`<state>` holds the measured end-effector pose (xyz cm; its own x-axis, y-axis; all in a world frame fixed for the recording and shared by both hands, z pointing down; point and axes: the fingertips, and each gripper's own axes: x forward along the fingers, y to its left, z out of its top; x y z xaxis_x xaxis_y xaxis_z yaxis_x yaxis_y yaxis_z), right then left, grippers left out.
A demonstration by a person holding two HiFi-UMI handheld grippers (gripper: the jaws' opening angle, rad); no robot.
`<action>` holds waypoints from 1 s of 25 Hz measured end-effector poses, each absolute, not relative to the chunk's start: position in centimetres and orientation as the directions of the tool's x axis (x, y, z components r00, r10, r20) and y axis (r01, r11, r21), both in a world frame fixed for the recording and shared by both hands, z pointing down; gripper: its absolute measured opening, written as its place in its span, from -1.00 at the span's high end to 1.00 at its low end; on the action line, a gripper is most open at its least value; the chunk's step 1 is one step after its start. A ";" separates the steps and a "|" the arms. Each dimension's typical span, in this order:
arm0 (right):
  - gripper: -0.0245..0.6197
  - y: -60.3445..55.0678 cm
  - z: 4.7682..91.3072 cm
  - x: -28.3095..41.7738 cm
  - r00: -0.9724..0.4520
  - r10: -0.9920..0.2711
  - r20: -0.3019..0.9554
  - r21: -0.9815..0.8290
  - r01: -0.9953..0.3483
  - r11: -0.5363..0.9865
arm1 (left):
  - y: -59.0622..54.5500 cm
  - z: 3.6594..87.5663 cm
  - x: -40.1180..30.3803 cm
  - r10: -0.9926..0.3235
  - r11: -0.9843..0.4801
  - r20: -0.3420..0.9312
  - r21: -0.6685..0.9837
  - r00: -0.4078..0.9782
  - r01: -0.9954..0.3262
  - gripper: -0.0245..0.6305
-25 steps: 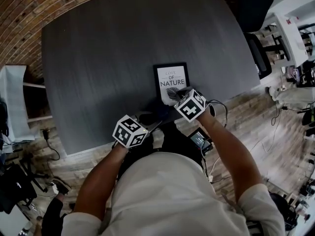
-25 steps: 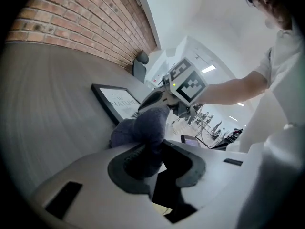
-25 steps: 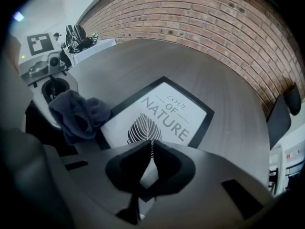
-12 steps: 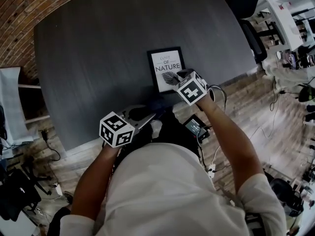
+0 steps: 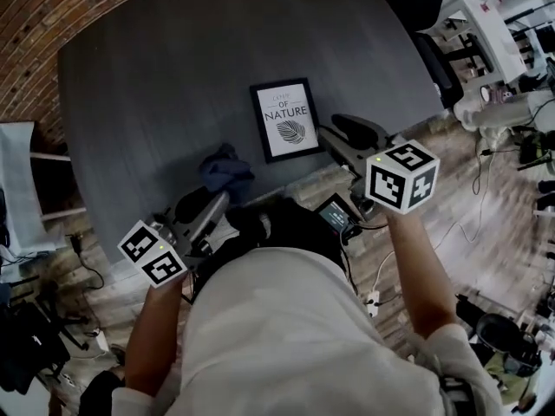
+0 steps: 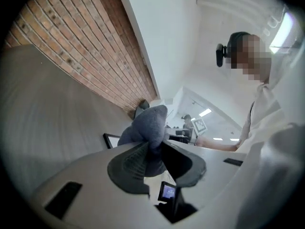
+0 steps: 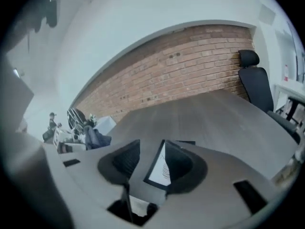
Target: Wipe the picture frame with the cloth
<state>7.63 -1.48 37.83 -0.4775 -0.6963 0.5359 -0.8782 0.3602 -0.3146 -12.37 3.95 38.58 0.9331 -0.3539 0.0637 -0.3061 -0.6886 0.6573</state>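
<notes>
The black picture frame (image 5: pixel 284 120) with its white print lies flat on the dark table (image 5: pixel 173 76). My left gripper (image 5: pixel 218 199) is shut on the crumpled blue-grey cloth (image 5: pixel 227 168), which hangs over the table's near edge, left of the frame. In the left gripper view the cloth (image 6: pixel 147 125) bulges out between the pads of my left gripper (image 6: pixel 152 152). My right gripper (image 5: pixel 345 139) is raised to the right of the frame, its jaws opening with nothing between them. In the right gripper view the frame (image 7: pixel 158 171) shows on the table beyond my right gripper (image 7: pixel 155 160).
A brick wall (image 5: pixel 52 7) runs behind the table. A black office chair (image 7: pixel 255 80) stands at the table's right end, with white desks (image 5: pixel 486 24) beyond it. A white cabinet (image 5: pixel 22 180) is on the left. A small lit screen (image 5: pixel 334 217) hangs at the person's waist.
Both grippers have risen and drawn back from the table. The right one has let go of the frame's near corner and opened. The left one has lifted the cloth.
</notes>
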 end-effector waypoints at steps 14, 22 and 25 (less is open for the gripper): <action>0.86 10.8 27.1 14.3 -0.582 -0.795 0.173 -0.544 -0.729 0.415 | 9.7 27.4 -11.7 -0.575 -0.681 -0.190 0.650 0.796 -0.337 0.65; 0.88 15.9 26.0 16.7 -0.668 -0.740 0.079 -0.591 -0.629 0.504 | 15.2 26.7 -6.3 -0.562 -0.686 -0.166 0.641 0.810 -0.344 0.65; 0.88 16.4 26.5 16.6 -0.678 -0.731 0.077 -0.589 -0.622 0.515 | 16.0 27.2 -5.9 -0.556 -0.680 -0.145 0.645 0.818 -0.348 0.65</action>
